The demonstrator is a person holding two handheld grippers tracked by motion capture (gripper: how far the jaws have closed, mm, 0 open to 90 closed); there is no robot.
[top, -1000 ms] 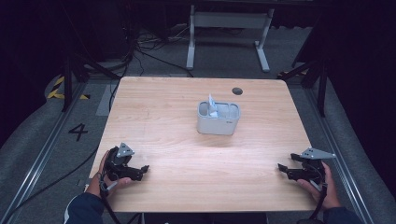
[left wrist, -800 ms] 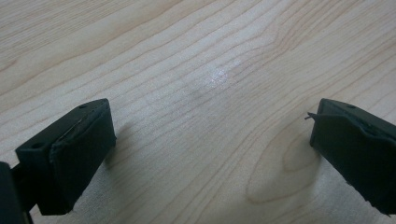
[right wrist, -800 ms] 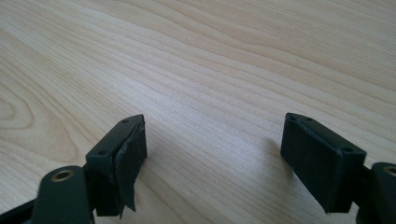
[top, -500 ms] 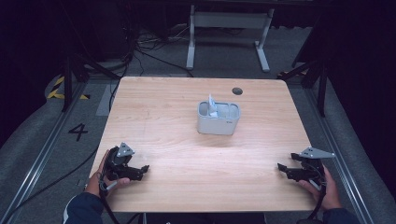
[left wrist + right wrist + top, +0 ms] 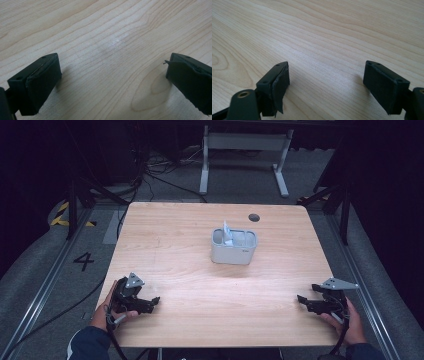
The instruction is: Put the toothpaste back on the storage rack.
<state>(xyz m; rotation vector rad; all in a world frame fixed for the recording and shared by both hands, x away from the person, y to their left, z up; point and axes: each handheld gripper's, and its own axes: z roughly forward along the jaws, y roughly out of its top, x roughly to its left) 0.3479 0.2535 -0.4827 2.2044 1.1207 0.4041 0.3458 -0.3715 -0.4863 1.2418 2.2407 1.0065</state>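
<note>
The wooden table [image 5: 200,270] carries a grey container [image 5: 233,246] just behind its centre, something white sticking up inside. The left gripper [image 5: 152,302] rests near the front-left corner, the right gripper [image 5: 303,300] near the front-right — both with jaws apart over bare wood.

Wooden table [image 5: 200,270], dark grey floor [image 5: 50,270]

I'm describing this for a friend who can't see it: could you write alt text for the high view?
A grey container with something white sticking out of it stands near the middle of a wooden table. At the near edge a person's hands rest an open left gripper and right gripper at opposite corners, both apart from the container.
</note>
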